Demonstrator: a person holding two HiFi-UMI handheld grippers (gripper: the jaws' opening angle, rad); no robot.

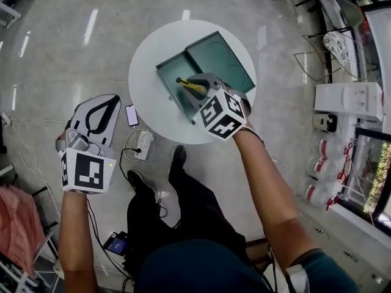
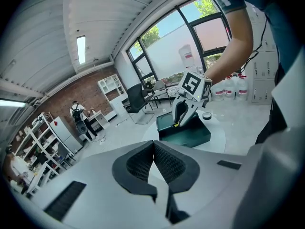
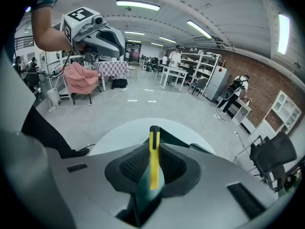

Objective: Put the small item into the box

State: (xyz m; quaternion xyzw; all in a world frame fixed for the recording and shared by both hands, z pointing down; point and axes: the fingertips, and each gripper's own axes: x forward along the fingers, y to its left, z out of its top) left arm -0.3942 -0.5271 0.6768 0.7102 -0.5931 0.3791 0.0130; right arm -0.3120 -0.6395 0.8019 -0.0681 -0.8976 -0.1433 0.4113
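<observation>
On the round white table (image 1: 149,47) lies an open dark green box (image 1: 174,78), its lid (image 1: 221,58) flat beside it. My right gripper (image 1: 200,85) hovers over the box's tray, shut on a slim yellow item with a black tip (image 1: 189,85). In the right gripper view the yellow item (image 3: 153,163) stands pinched between the pads, its tip above the table (image 3: 119,135). My left gripper (image 1: 102,110) hangs off the table to the left, over the floor, shut with nothing in it. The left gripper view shows its pads (image 2: 143,163) touching, with the box (image 2: 188,133) far ahead.
A phone (image 1: 131,115) and a white power strip (image 1: 144,149) with cables lie on the floor near the table. A person's shoes (image 1: 178,157) stand below the table's near edge. Shelving with jugs (image 1: 324,145) lines the right side. A pink cloth (image 1: 18,224) hangs at left.
</observation>
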